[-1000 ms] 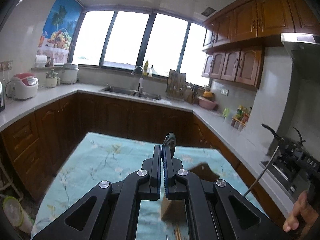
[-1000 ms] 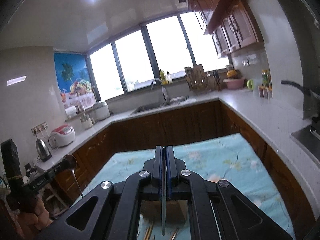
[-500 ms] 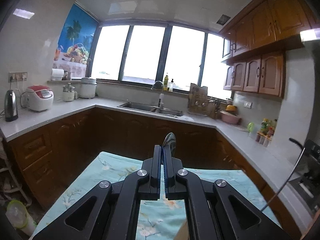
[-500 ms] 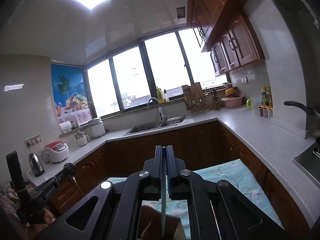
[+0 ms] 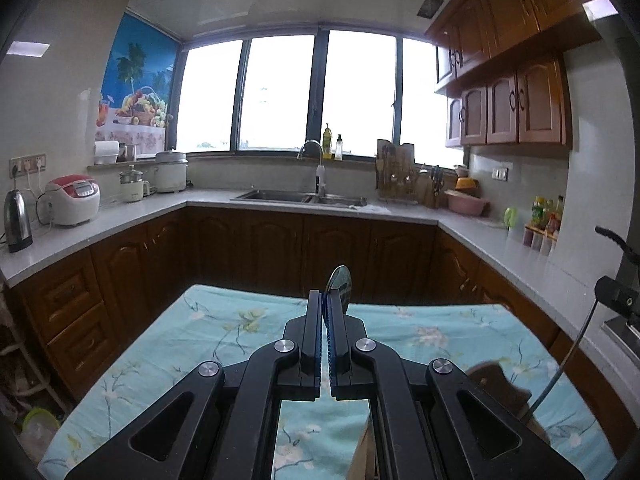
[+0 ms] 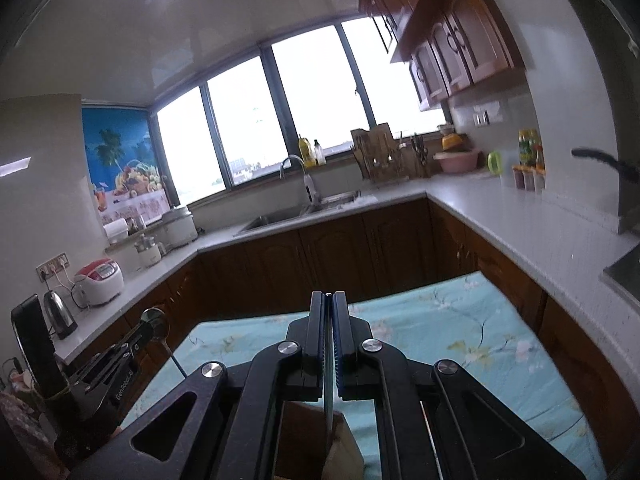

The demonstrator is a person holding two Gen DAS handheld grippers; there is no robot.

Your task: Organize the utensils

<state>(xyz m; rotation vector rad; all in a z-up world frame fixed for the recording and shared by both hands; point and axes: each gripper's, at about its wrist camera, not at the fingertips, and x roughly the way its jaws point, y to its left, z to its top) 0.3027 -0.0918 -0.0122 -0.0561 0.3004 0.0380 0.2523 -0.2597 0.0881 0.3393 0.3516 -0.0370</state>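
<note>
My left gripper (image 5: 325,300) is shut on a metal spoon (image 5: 339,279); its bowl sticks up past the fingertips. It also shows at the left of the right wrist view (image 6: 150,326) with the spoon (image 6: 154,317). My right gripper (image 6: 328,300) is shut on a thin metal utensil handle (image 6: 329,396) that hangs down between the fingers; in the left wrist view this handle (image 5: 560,364) slants down at the right. A wooden utensil holder (image 6: 340,452) sits below my right gripper, and shows in the left wrist view (image 5: 494,384).
Both grippers are held above a table with a light blue flowered cloth (image 5: 192,332). Dark wooden cabinets and a grey counter (image 5: 132,216) run around the room, with a sink (image 5: 300,196), a rice cooker (image 5: 74,204) and a kettle (image 5: 16,220).
Both grippers tilted up and then back down a little, so the table cloth fills more of each view again. Both still hold their utensils.
</note>
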